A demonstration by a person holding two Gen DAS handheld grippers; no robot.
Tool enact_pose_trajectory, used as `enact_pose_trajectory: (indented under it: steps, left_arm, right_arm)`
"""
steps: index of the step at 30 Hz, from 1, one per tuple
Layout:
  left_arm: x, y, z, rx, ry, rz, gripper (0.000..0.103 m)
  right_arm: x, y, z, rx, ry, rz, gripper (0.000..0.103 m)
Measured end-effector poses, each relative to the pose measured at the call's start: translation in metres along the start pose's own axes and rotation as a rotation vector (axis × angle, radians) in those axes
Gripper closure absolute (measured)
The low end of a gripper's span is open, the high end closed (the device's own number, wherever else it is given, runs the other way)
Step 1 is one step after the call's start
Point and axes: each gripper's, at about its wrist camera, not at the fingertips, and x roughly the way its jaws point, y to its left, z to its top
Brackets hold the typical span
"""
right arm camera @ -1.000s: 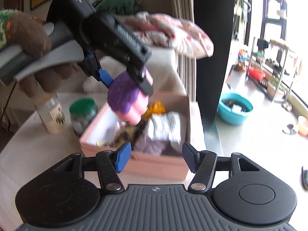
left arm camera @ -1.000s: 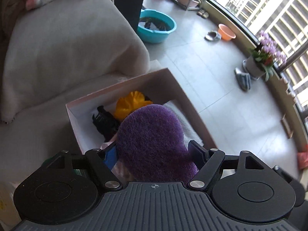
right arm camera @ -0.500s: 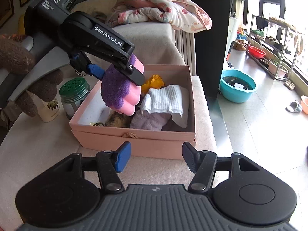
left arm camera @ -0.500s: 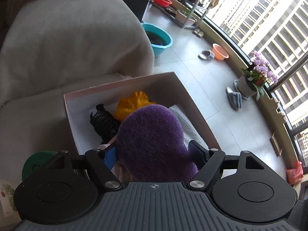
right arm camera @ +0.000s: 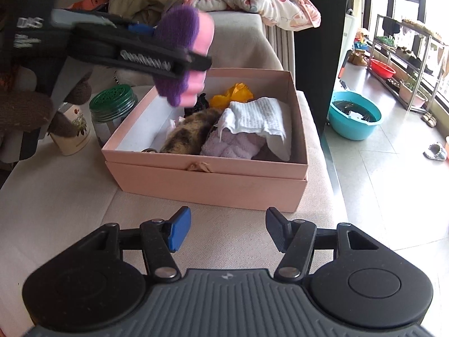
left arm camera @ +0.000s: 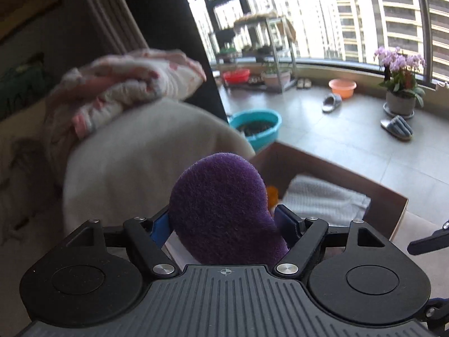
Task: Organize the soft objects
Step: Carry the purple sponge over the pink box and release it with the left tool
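Right wrist view: left tongs [right arm camera: 179, 56] grip purple-pink sponge [right arm camera: 182, 53] above pink box [right arm camera: 207, 177]; right tongs [right arm camera: 224, 231] gape empty; lowering and release needed.

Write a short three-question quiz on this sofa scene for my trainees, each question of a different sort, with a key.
1. True or false: the left gripper holds the purple and pink sponge.
2. What lies on top of the lilac towel in the pink box? A) white cloth B) green-lidded jar C) slipper
3. Fill in: the right gripper is open and holds ____.

Key: 1 true. 2 A, the white cloth. 3 nothing.
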Motion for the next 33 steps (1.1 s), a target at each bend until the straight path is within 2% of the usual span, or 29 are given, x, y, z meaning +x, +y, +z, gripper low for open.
enact_pose_trajectory:
  steps: [2,6,9,12,16,21,23,26,27,28,31,32,33]
  left_arm:
    - [0.015,-0.003,-0.008,-0.029,0.059,-0.055,0.022]
    - [0.034,-0.018,-0.012,0.029,0.151,-0.143,0.017]
    - [0.038,-0.008,-0.011,-0.026,0.158,-0.198,0.017]
    - [0.029,0.02,0.0,-0.198,0.11,-0.302,0.017]
    - [0.025,0.061,0.013,-0.451,0.087,-0.425,0.017]
    - [0.02,0.093,0.019,-0.626,0.061,-0.526,0.017]
    - [0.023,0.105,0.018,-0.735,0.052,-0.612,0.017]
    - [0.037,0.116,0.006,-0.934,0.087,-0.763,0.017]
    - [0.041,0.117,0.003,-0.963,0.099,-0.768,0.017]
    - [0.043,0.115,0.002,-0.956,0.117,-0.723,0.017]
    - [0.043,0.097,0.006,-0.779,0.162,-0.472,0.017]
    - [0.046,0.089,0.005,-0.732,0.182,-0.412,0.017]
    - [0.049,0.082,0.004,-0.704,0.203,-0.384,0.017]
  right_arm:
    - [0.001,0.001,-0.001,-0.007,-0.002,0.002,0.044]
    - [0.005,0.002,-0.001,-0.015,0.004,0.011,0.044]
    - [0.006,0.001,-0.003,-0.016,0.003,0.009,0.044]
    - [0.005,-0.001,-0.005,-0.01,-0.003,0.025,0.044]
    - [0.005,0.0,-0.005,-0.006,-0.007,0.028,0.044]
    - [0.002,0.002,-0.005,-0.012,-0.015,0.037,0.044]
    - [0.003,0.002,-0.006,-0.011,-0.016,0.038,0.044]
    - [0.002,0.002,-0.006,-0.008,-0.023,0.045,0.044]
    - [0.0,0.002,-0.006,-0.008,-0.036,0.054,0.044]
    - [-0.003,0.002,-0.005,-0.009,-0.054,0.065,0.044]
    - [-0.018,0.005,-0.003,-0.025,-0.122,0.097,0.044]
    - [-0.023,0.006,-0.002,-0.032,-0.144,0.098,0.044]
    - [-0.026,0.008,0.0,-0.038,-0.165,0.095,0.044]
